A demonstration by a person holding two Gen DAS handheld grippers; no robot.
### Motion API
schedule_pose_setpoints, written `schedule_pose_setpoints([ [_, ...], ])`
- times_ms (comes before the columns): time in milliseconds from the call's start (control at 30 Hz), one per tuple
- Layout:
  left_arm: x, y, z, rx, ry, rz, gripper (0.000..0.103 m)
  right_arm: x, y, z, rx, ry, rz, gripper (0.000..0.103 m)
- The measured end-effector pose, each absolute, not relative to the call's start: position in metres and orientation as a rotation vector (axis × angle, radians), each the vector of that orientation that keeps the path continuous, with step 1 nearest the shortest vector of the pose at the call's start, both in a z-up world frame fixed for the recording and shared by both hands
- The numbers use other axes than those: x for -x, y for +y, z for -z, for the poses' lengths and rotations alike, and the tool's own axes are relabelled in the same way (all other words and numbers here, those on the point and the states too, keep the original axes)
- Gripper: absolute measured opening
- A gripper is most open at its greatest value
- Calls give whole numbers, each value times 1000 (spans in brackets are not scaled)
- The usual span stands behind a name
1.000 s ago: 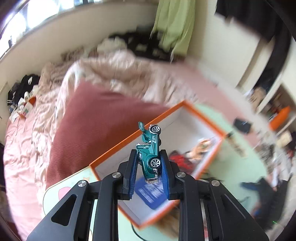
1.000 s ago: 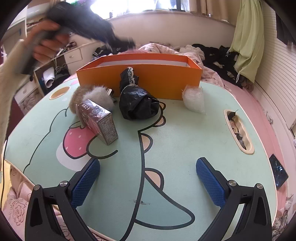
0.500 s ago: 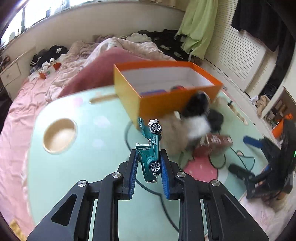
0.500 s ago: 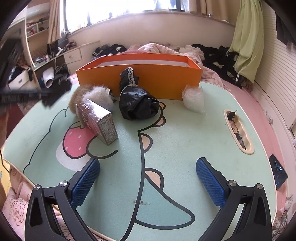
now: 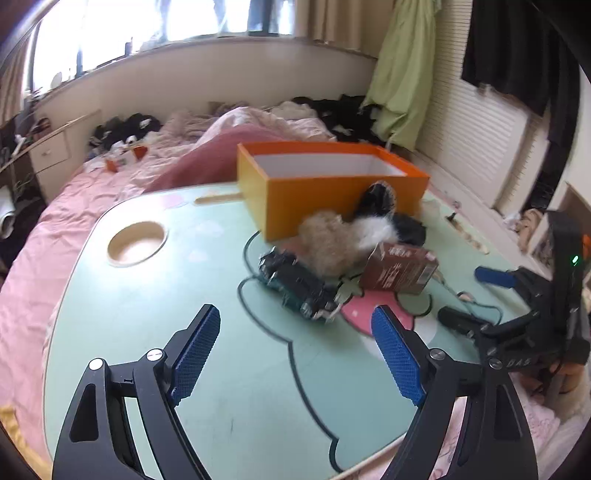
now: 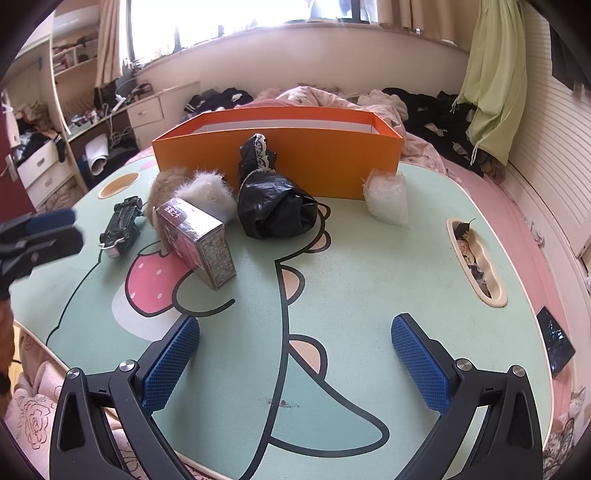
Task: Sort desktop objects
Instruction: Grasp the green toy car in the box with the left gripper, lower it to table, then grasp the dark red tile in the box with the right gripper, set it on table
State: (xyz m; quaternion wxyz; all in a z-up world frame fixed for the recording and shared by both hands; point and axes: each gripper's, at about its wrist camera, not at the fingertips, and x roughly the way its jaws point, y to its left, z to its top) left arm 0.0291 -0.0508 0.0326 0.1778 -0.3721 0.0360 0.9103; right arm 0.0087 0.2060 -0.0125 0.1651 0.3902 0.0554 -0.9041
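The left gripper [image 5: 295, 338] hung over the table [image 5: 155, 295] with its blue ribbed pads spread wide and nothing between them. The right gripper [image 6: 295, 354] was likewise wide apart and empty, low over the near edge. Under both lay a mint-green top printed with a cartoon figure in thick dark outline and a pink strawberry (smooth, slightly scuffed near the right claw).

Just ahead of the left claw the toy car [image 5: 297, 286] lay on the table — dark green, metallic, blurred in that view, and seemingly on its side or upside down. Beyond it sat a tan and white fur puff [image 5: 332, 243] against a small glossy card box [image 5: 399, 271]. Past those stood the orange box [image 5: 332, 192], open-topped, with white inner walls; its floor was hidden by its own front wall. A crumpled black plastic bag [image 6: 275, 208] with a strip of white lace leaned on that wall, and a clear crinkled packet [image 6: 386, 199] stood further right.

A round recess [image 5: 136, 243] was sunk in the top to the left claw's left — and a long slot [image 6: 474, 262] holding small clutter, too small to identify, lay to the right claw's right.

Around the table were a pink bed [image 5: 48, 229] with rumpled covers, a bright window [image 6: 236, 18] and a green cloth [image 6: 495, 74] hanging at the slatted wall.
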Motion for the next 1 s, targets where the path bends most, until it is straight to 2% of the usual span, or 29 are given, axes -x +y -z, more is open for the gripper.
schedule_pose_setpoints([
  [100, -35, -42, -13, 1129, 153, -2579, 84, -9, 206, 13, -1112, 159, 2576, 103],
  [233, -48, -26, -7, 996, 279, -2688, 89, -8, 206, 12, -1117, 165, 2576, 103],
  [400, -45, -35, -5, 993, 179, -2676, 92, -3, 203, 0, -1139, 209, 2584, 103],
  [467, -43, -38, -3, 1003, 160, -2696, 102, 2, 203, -18, -1087, 166, 2583, 103],
  [500, -42, -40, -2, 1002, 150, -2708, 103, 5, 202, -29, -1062, 147, 2580, 103],
  [633, -43, -37, -2, 991, 152, -2715, 103, 34, 185, -87, -969, 128, 2578, 103],
  [767, -42, -38, 0, 986, 153, -2713, 103, 108, 155, -115, -1146, 129, 2441, 103],
  [833, -42, -39, 0, 982, 153, -2711, 103, 147, 142, -106, -1324, 117, 2357, 94],
  [900, -42, -40, 1, 977, 155, -2705, 103, 179, 131, -91, -1470, 151, 2307, 81],
  [933, -42, -40, 1, 975, 155, -2706, 103, 194, 128, -81, -1534, 199, 2297, 78],
  [1000, -43, -39, 1, 970, 155, -2705, 103, 219, 123, -61, -1643, 313, 2318, 66],
])
